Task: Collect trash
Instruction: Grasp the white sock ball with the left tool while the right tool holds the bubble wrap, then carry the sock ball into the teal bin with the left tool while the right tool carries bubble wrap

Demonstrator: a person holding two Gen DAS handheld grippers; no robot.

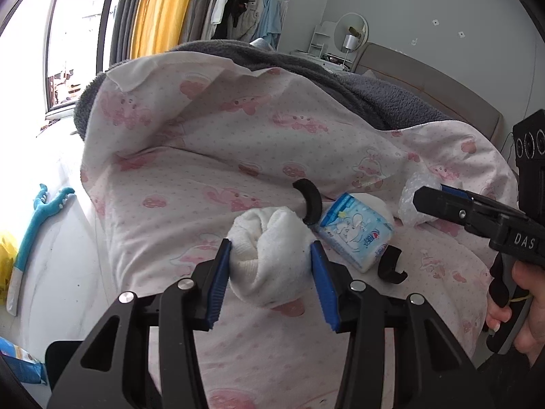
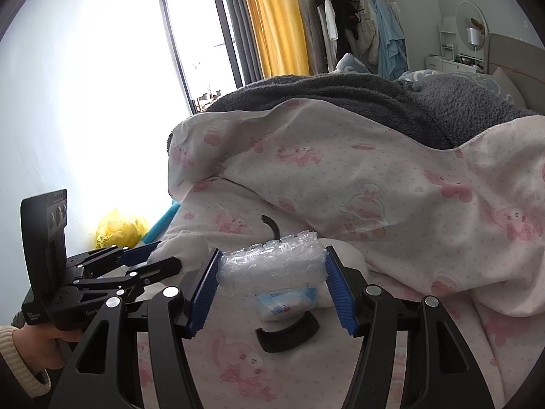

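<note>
Left gripper (image 1: pixel 270 260) pinching a rolled white sock bundle (image 1: pixel 269 255), long side pointing up and away, near the front edge of the pink bunny-print bed cover (image 1: pixel 211 156). Right gripper (image 2: pixel 269 281) pinching a clear bubble-wrap wad (image 2: pixel 270 266), long side lying left to right, above a blue and white tissue pack (image 2: pixel 286 305).

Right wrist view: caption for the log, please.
Right gripper closes on a bubble wrap wad above the pink-print bedsheet.

Rolled white sock (image 1: pixel 269 255) and crumpled bubble-wrap wad (image 2: pixel 270 264), each between blue claw pads.
</note>
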